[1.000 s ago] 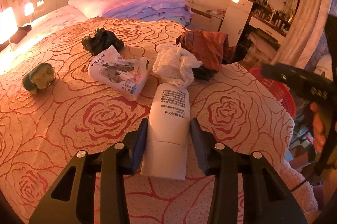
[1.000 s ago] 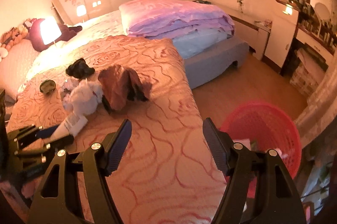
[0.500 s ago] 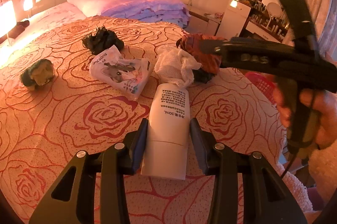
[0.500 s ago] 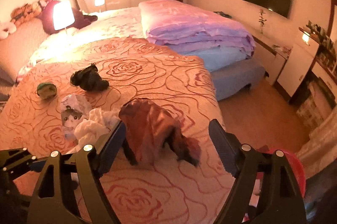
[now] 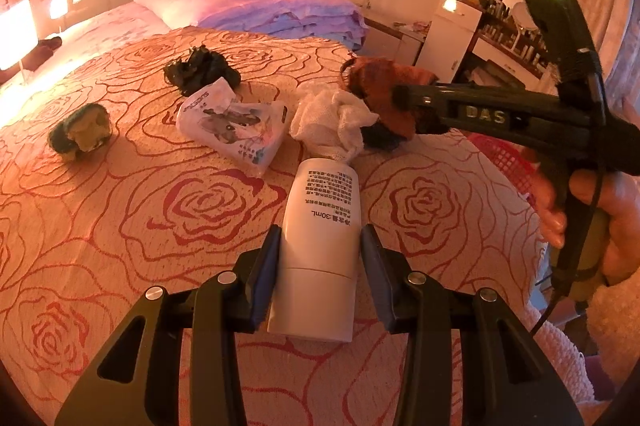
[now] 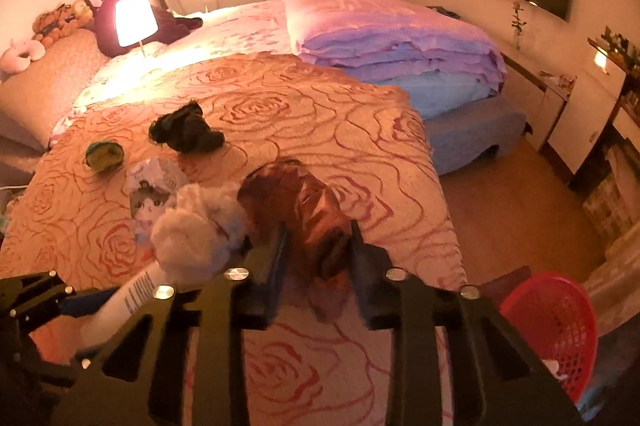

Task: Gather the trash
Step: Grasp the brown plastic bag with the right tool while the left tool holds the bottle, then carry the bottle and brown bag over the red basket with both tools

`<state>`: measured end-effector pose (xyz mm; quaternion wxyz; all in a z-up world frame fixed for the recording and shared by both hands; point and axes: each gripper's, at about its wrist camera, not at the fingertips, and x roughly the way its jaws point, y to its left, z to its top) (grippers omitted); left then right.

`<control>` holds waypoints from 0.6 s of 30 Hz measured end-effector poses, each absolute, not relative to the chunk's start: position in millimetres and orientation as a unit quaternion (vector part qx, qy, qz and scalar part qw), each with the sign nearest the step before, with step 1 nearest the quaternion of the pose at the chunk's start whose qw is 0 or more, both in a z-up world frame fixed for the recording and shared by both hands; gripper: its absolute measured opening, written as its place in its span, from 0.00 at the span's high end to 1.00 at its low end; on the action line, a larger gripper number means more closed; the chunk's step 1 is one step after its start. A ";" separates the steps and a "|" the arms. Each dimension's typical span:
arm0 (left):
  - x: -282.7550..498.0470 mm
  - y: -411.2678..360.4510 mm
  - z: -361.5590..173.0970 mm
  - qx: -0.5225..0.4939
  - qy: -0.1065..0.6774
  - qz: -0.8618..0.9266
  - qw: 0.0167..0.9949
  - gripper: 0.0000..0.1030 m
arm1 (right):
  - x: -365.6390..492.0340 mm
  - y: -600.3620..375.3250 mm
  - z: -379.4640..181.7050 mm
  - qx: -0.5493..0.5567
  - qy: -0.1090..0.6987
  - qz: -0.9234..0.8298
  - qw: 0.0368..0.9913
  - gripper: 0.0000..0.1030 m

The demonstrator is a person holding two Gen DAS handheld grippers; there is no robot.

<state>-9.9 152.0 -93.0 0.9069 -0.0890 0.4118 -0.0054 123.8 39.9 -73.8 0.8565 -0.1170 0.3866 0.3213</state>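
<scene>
On rose-patterned bedspread (image 5: 120,209): left gripper (image 5: 320,258) clamps white plastic tube (image 5: 320,238); right gripper (image 6: 316,250), at 2 o'clock, pinches crumpled brown bag (image 6: 296,201).

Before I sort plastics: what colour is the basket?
Red basket, mesh-sided; clearest in the right wrist view.

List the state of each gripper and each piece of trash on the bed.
left gripper: shut on white tube
right gripper: shut on brown bag
white crumpled cloth: loose on bedspread
printed plastic bag: lying flat
black wad: loose
green lump: loose
</scene>
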 end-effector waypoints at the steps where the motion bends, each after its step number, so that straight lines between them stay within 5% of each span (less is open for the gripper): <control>1: -11.9 151.5 -92.7 -0.089 0.412 -0.004 0.907 0.62 | 122.6 36.5 -73.4 -0.113 0.386 0.321 0.857 0.73; 18: -33.9 157.7 -68.8 -0.095 0.384 0.029 0.918 0.62 | 75.3 -8.6 -46.1 -0.080 0.353 0.310 0.879 0.74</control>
